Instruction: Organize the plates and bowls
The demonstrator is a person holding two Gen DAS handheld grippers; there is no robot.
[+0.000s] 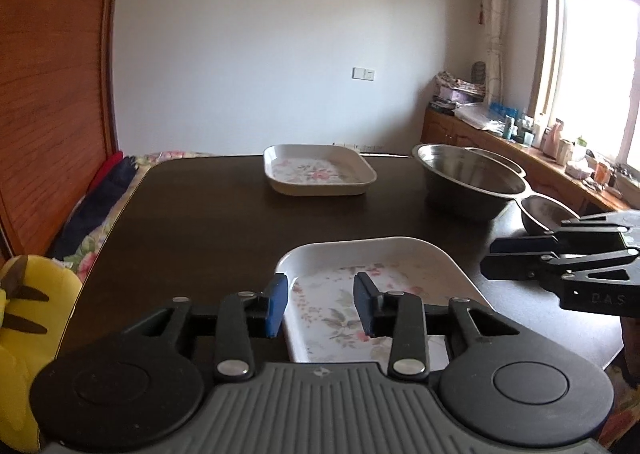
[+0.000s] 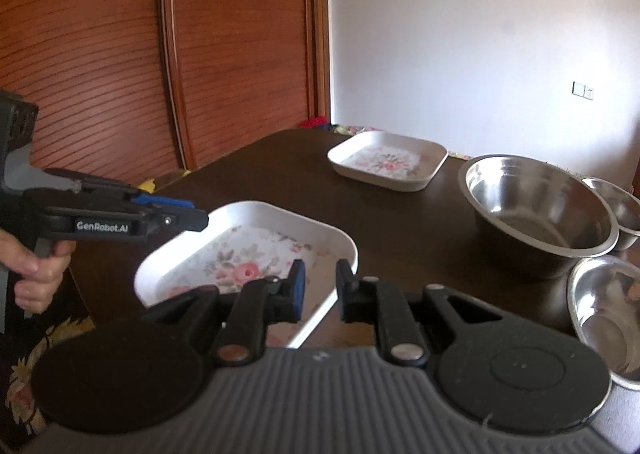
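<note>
You are holding both grippers over a dark, smooth wooden table [image 1: 192, 222]. Near you the near plate [image 1: 384, 266], a white square dish with rounded corners and a faded flower print, is lying flat and is holding nothing. Your left gripper [image 1: 320, 306] is hanging over its left part with the jaws standing open at a middle width; the blue pads are not pressing on anything. Your right gripper [image 2: 320, 290] is hovering at the right edge of the same plate, jaws narrow but with a small gap, and nothing is gripped between them. The far plate [image 2: 388, 162], of the same shape and print, is sitting empty near the far edge. To its right the big steel bowl [image 2: 540, 214], round and shiny, is standing empty, touching a small steel bowl [image 2: 616, 206] behind it. Another steel bowl [image 2: 608, 314] is sitting nearest to you.
</note>
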